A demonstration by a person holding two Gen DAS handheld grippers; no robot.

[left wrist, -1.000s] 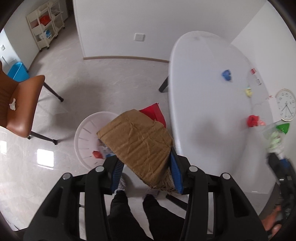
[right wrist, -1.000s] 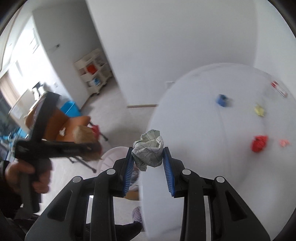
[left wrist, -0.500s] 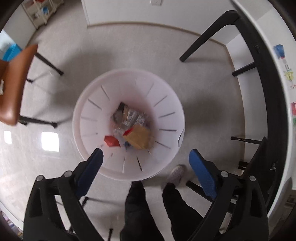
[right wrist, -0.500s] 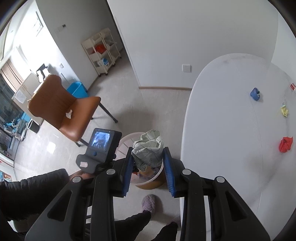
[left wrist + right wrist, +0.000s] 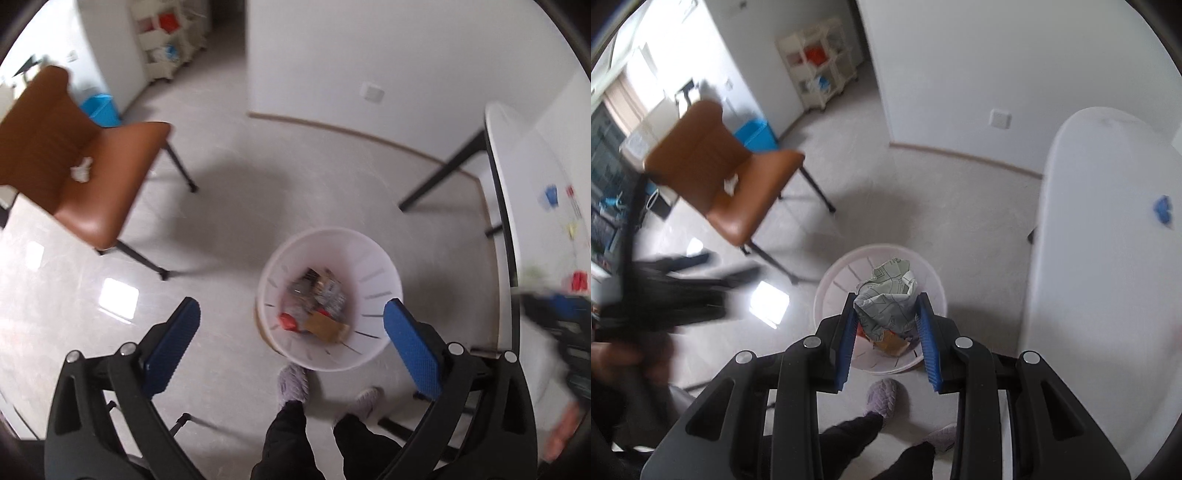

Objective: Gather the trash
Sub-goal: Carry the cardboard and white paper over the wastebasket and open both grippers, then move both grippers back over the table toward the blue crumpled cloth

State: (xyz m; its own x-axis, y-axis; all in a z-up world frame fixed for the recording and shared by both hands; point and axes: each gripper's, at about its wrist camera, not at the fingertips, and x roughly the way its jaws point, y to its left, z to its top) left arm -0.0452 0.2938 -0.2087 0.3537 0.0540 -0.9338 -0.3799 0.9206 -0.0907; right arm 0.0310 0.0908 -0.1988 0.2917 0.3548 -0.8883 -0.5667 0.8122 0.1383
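Note:
A white slatted trash bin (image 5: 373,258) stands on the floor beside the white table (image 5: 532,192). Inside it lie a piece of brown cardboard (image 5: 327,326), a red scrap and wrappers. My left gripper (image 5: 291,332) is open and empty, held above the bin's near side. My right gripper (image 5: 888,321) is shut on a crumpled ball of printed paper (image 5: 886,295), held over the bin (image 5: 834,280). On the table lie a blue scrap (image 5: 1162,208), a red scrap (image 5: 579,280) and a yellow scrap (image 5: 573,229).
A brown chair (image 5: 77,166) with a white crumpled tissue (image 5: 81,171) on its seat stands left of the bin. A blue box (image 5: 101,109) and a shelf cart (image 5: 168,40) stand by the far wall. The person's feet (image 5: 293,382) are just before the bin.
The left gripper opened and dropped the cardboard into the bin, then pulled back and up. The right gripper carried the paper ball from over the table to above the bin.

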